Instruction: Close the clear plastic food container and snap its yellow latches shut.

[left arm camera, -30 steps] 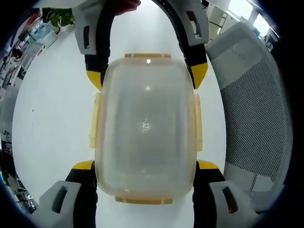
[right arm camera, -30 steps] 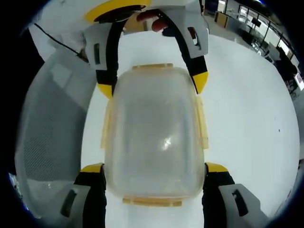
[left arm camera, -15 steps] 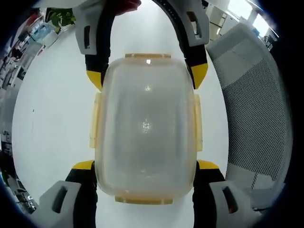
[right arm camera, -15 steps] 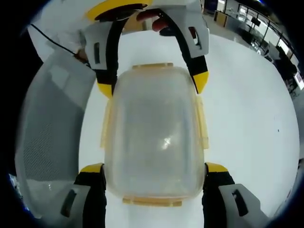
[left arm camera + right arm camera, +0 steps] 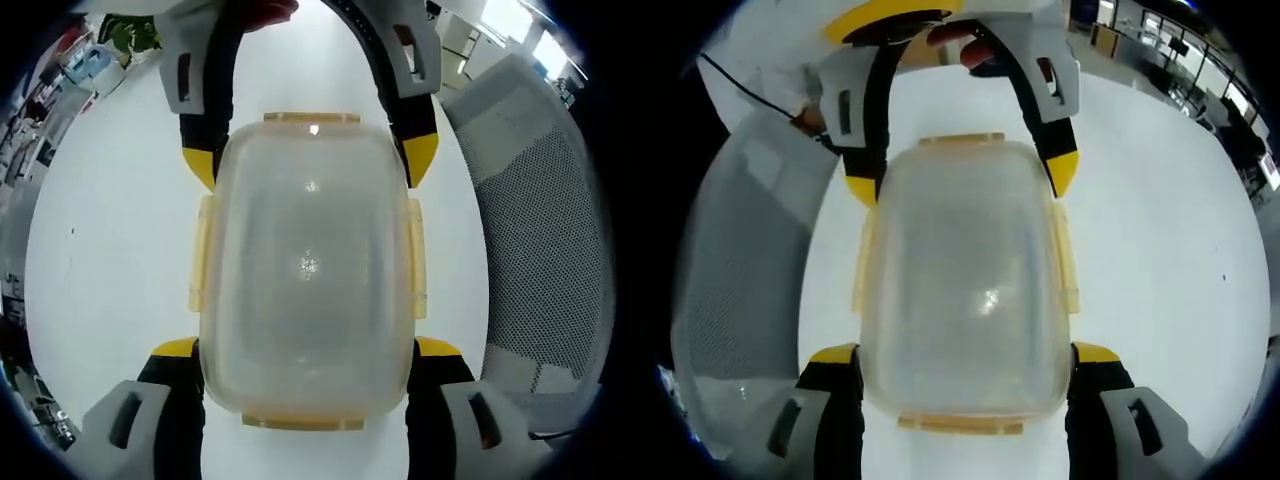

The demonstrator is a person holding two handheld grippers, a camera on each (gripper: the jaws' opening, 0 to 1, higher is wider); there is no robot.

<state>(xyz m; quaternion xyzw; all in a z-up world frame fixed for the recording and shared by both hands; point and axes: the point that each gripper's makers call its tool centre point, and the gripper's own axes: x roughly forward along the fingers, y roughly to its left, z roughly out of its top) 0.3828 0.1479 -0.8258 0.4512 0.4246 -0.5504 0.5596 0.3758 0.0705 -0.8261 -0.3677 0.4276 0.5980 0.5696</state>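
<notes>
Left gripper view, nearest first: left gripper (image 5: pixel 306 350) jaws rise at 7 and 5 o'clock, black with yellow tips, spread wide, 1 on each side of the near end of the clear plastic container (image 5: pixel 308 270). Tips sit just beside its walls; contact cannot be judged. Container is a rounded rectangle, cloudy translucent plastic, smooth, with small glints on the lid. Lid sits on. 4 yellow latches (image 5: pixel 201 255) lie along the near and far ends and both long sides, semi-clear amber strips; whether they are snapped down is hard to make out. It rests on a plain white table (image 5: pixel 110 230).

At the far end, 12 o'clock, the right gripper (image 5: pixel 312 160) straddles the container, jaws wide apart, yellow tips at its far corners. At 3 o'clock, a grey mesh chair back (image 5: pixel 540 230), fine perforated weave, cut off by the frame.

Right gripper view: right gripper (image 5: pixel 966 352) jaws at 7 and 5 o'clock, wide apart beside the container (image 5: pixel 965 285). Left gripper (image 5: pixel 962 165) at 12 o'clock, likewise spread. Mesh chair back (image 5: pixel 740 260) at 9 o'clock. Contents unreadable through the frosted lid.
</notes>
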